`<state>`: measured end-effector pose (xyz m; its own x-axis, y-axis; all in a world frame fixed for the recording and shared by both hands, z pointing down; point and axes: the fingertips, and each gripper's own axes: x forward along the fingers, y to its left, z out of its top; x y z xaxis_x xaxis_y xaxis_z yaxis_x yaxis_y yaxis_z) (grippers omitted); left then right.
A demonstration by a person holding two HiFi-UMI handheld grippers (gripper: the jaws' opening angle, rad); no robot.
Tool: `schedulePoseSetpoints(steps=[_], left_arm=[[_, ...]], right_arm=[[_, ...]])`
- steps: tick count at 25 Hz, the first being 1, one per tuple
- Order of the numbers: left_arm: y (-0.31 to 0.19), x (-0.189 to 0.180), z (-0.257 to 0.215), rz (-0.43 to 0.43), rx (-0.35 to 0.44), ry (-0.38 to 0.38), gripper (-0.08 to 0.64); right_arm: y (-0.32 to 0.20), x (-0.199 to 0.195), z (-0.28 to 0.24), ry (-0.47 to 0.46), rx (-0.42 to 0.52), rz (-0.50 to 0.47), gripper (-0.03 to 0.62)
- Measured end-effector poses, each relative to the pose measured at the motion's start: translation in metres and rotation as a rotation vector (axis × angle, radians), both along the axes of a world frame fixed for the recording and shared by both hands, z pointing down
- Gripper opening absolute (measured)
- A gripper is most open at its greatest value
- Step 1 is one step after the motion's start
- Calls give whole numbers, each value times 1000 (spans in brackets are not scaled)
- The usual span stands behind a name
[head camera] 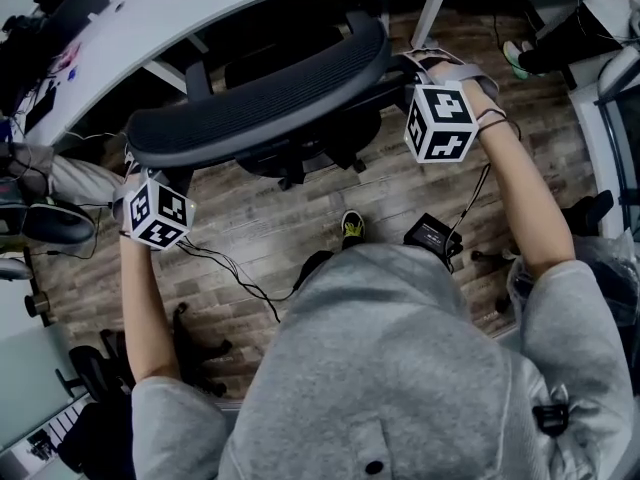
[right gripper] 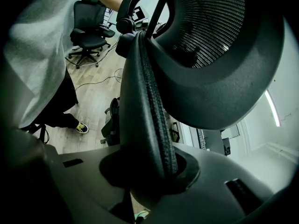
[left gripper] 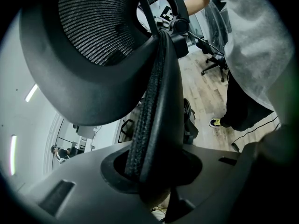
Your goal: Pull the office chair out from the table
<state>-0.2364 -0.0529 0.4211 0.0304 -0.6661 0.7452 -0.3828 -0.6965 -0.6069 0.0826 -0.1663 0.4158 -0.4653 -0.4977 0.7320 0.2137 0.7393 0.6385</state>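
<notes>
The black mesh office chair (head camera: 262, 93) stands on the wood floor with its backrest top toward me, just in front of the curved white table (head camera: 200, 8). My left gripper (head camera: 136, 163) is shut on the left end of the backrest's rim, and my right gripper (head camera: 408, 65) is shut on the right end. In the left gripper view the padded rim (left gripper: 154, 106) runs down into the jaws of the left gripper (left gripper: 149, 171). The right gripper view shows the same rim (right gripper: 145, 111) pinched in the right gripper (right gripper: 149, 171). The headrest (right gripper: 210, 55) looms above.
Cables and a black power box (head camera: 430, 236) lie on the floor near my feet. Other black chairs stand at the lower left (head camera: 105, 368) and behind me (right gripper: 88, 27). Another person's shoe (head camera: 518, 58) shows under the table at the upper right.
</notes>
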Motion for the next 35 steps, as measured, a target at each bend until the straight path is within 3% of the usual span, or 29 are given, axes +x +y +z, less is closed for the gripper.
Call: schedulePoseSetpoints(steps=[17,28,32,35], left_arm=[[98,49,-2,-5,3,0,121],[178,87,1,-18,0,1,121],[193,98,-4,-46,47,32,146],[202,105,-8,-96,145,110,220]], right_arm=[[93,50,-3,-2,9,6,118],[167,83,-4,-61,27,25,146],[183,91,-10,-128,56,56,186],[195,96,-11,-178,95,67,222]])
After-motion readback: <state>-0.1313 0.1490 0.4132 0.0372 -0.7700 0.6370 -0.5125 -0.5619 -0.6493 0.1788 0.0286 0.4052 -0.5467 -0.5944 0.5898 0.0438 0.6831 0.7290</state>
